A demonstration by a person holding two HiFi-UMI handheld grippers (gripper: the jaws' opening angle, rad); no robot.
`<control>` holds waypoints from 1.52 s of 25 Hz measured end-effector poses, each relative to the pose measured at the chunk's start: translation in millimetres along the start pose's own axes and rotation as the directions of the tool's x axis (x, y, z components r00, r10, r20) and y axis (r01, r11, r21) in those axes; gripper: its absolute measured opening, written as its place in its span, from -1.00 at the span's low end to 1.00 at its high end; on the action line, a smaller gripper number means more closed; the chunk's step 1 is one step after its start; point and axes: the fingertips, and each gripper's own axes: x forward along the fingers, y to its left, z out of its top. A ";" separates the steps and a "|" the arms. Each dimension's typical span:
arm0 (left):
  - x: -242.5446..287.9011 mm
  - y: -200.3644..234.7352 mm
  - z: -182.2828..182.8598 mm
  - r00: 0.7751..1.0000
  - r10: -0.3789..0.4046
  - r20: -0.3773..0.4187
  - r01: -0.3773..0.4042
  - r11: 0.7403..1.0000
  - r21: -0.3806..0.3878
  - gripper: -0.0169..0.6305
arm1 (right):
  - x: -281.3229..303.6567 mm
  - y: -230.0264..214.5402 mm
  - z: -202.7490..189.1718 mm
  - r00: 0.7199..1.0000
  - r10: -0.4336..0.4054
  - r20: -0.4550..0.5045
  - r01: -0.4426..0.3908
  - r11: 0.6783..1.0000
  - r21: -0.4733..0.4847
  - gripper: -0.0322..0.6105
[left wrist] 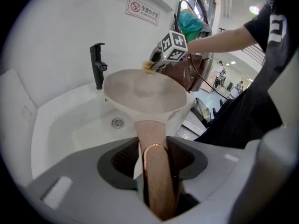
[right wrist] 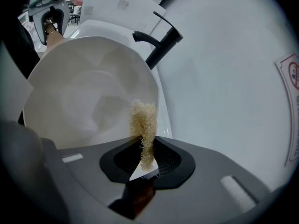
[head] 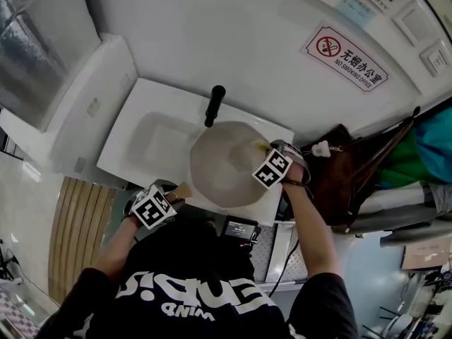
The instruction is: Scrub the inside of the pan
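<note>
The round beige pan (head: 222,168) has its tan handle (left wrist: 150,134) clenched in the left claw (left wrist: 156,171) (the right claw (right wrist: 145,160) grasps a fibrous yellowish scrubber (right wrist: 144,122)).

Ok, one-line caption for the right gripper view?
Right gripper shut on a pale fibrous loofah scrubber at the rim of the white round pan, black tap behind.

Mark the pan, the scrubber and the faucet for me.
pan (head: 220,164), head view, inner bottom.
scrubber (right wrist: 144,122), right gripper view, middle of the fibres.
faucet (left wrist: 98,71), left gripper view, upright stem.
</note>
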 end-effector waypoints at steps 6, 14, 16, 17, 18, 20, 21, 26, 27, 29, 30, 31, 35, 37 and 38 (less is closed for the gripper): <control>0.3 1.1 -1.6 1.000 0.013 0.003 -0.013 1.000 -0.008 -0.39 | -15.4 22.3 -18.9 0.997 0.074 -0.007 -0.073 0.997 0.029 -0.67; 0.3 -1.7 -1.0 1.000 0.021 0.009 -0.021 1.000 -0.018 -0.40 | -37.4 54.6 -39.3 0.988 0.154 -0.002 -0.153 0.985 0.085 -0.67; 0.3 -2.0 0.5 1.000 0.023 0.015 -0.023 1.000 -0.017 -0.40 | -41.7 64.4 -41.5 0.986 0.166 -0.001 -0.166 0.983 0.084 -0.67; 0.3 -2.1 1.1 1.000 0.024 0.017 -0.024 1.000 -0.016 -0.40 | -43.7 69.0 -40.6 0.985 0.172 0.002 -0.171 0.982 0.079 -0.67; 0.2 -2.3 1.4 1.000 0.025 0.017 -0.025 1.000 -0.015 -0.40 | -45.6 73.5 -38.8 0.984 0.178 0.006 -0.178 0.982 0.071 -0.67; 0.0 -3.0 0.9 1.000 0.027 0.012 -0.026 1.000 -0.016 -0.40 | -49.1 85.0 -36.3 0.980 0.201 0.005 -0.201 0.978 0.054 -0.67; -0.1 -3.5 0.4 1.000 0.027 0.009 -0.027 0.999 -0.017 -0.40 | -51.0 92.3 -35.8 0.975 0.221 0.001 -0.221 0.974 0.048 -0.67; -0.7 -5.0 0.7 1.000 0.029 0.003 -0.029 0.999 -0.016 -0.40 | -62.7 125.4 -30.0 0.946 0.325 0.004 -0.325 0.945 0.034 -0.67; -0.7 -5.0 0.7 1.000 0.030 0.004 -0.030 0.999 -0.017 -0.40 | -65.3 131.1 -28.6 0.938 0.347 0.007 -0.347 0.937 0.036 -0.67; -0.2 -4.6 0.8 0.999 0.033 0.007 -0.033 0.999 -0.019 -0.40 | -70.6 141.3 -25.0 0.923 0.383 0.018 -0.384 0.923 0.036 -0.67; 0.0 -4.4 0.9 0.999 0.034 0.008 -0.034 0.999 -0.020 -0.40 | -73.0 145.8 -23.1 0.918 0.397 0.023 -0.397 0.917 0.032 -0.67; 0.4 -4.5 0.8 0.999 0.034 0.008 -0.034 0.999 -0.021 -0.41 | -75.2 150.2 -21.1 0.912 0.409 0.027 -0.410 0.912 0.028 -0.67; 2.3 -4.5 0.7 0.999 0.033 0.018 -0.032 0.999 -0.019 -0.41 | -81.5 167.2 -11.5 0.892 0.449 0.042 -0.451 0.893 0.021 -0.67; 2.1 -4.4 2.2 0.999 0.034 0.023 -0.034 0.999 -0.016 -0.41 | -82.3 173.0 -7.3 0.889 0.455 0.042 -0.456 0.890 0.006 -0.67; 2.0 -4.4 3.0 0.999 0.035 0.027 -0.035 0.999 -0.014 -0.41 | -82.6 175.6 -4.9 0.887 0.460 0.042 -0.460 0.888 0.000 -0.67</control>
